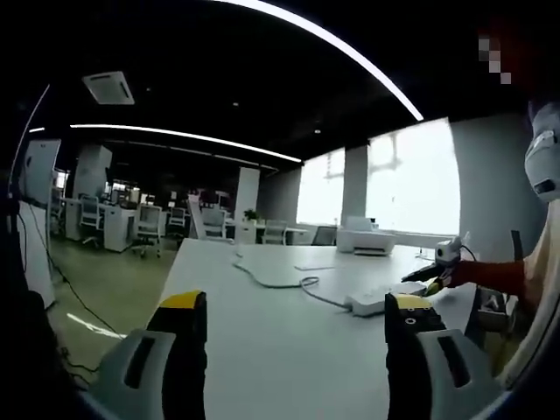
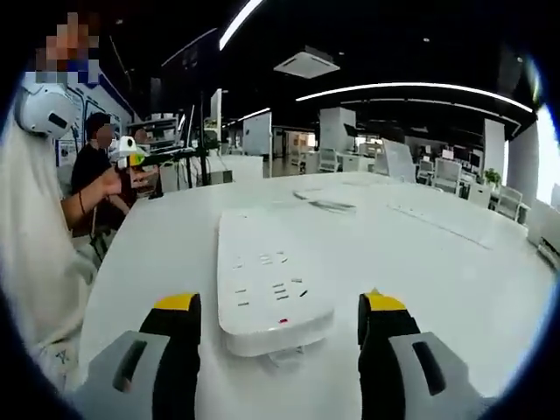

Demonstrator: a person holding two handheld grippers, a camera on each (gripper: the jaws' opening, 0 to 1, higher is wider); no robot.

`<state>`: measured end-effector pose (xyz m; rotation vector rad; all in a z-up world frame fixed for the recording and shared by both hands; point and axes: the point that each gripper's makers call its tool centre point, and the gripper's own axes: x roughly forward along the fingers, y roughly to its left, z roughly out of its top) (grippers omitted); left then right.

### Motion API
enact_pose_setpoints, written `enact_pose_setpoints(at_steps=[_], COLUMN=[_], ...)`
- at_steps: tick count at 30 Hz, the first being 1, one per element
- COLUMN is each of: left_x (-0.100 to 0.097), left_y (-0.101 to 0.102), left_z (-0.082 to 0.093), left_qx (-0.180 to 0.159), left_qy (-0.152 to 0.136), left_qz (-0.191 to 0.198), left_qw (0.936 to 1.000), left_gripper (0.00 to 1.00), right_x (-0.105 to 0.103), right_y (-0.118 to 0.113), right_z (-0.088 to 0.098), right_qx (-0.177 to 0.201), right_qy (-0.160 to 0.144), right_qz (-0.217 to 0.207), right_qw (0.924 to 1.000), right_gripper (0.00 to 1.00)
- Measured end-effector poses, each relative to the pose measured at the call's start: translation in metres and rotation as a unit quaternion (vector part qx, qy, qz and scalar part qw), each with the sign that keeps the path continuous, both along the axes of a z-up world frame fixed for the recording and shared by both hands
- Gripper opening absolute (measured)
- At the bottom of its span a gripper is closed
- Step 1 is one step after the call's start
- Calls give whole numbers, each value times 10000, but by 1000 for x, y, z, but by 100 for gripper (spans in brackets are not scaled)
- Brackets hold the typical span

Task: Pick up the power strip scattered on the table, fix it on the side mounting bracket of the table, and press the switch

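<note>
Office desks and chairs stretch off behind a wide white table (image 2: 455, 280), with bright windows on one side. On that table lies the strip (image 2: 267, 276), flat, sockets up.

In the right gripper view the right gripper (image 2: 278, 324) hangs just above the table with its jaws spread wide and gripping nothing. The strip's near end sits between the two yellow-tipped fingers (image 2: 178, 306), apart from both pads. The left gripper (image 1: 297, 319) is likewise spread and empty, held off the near edge. From there the strip (image 1: 381, 300) lies ahead of the right-hand finger (image 1: 407, 306), partly behind it, and its cable (image 1: 271, 278) loops away across the table ahead of the jaws. The other gripper (image 1: 437, 267) shows in that view just beyond that finger.

Risks, as I judge them: the strip is broad, nearly filling the gap between the fingers, so a slightly skewed closing could land a pad on the top face and push it away instead of clamping the sides. The smooth casing could also slip when lifted, and the trailing cable may drag or snag.

The bracket is nowhere I can make out. The switch is hard to pick out: a small red mark (image 2: 283, 321) at the near end may be it. A seated person (image 2: 92, 171) beyond the left-hand finger is too blurred to read.
</note>
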<state>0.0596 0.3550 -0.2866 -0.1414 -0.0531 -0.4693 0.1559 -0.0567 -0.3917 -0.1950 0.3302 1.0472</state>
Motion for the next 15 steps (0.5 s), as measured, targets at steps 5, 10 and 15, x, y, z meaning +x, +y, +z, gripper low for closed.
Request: enact_pose_setpoints(at_steps=[5,10,15], left_x=[0,0,-1], left_y=[0,-1,-1], left_z=[2,2,1], left_qx=[-2,9,18], left_qy=[-21,-17,0], left_qz=[4,-1,6], left_qw=[10000,10000,10000], left_gripper=[87,86,86], right_x=[1,0,1], right_y=[1,3,4], right_z=[-2,-5,-7], right_qx=[-6,-11,-47], right_qy=[16,38,18], right_qz=[57,120,166], right_qw=[10000,9999,9998], right_gripper=[66,62,56])
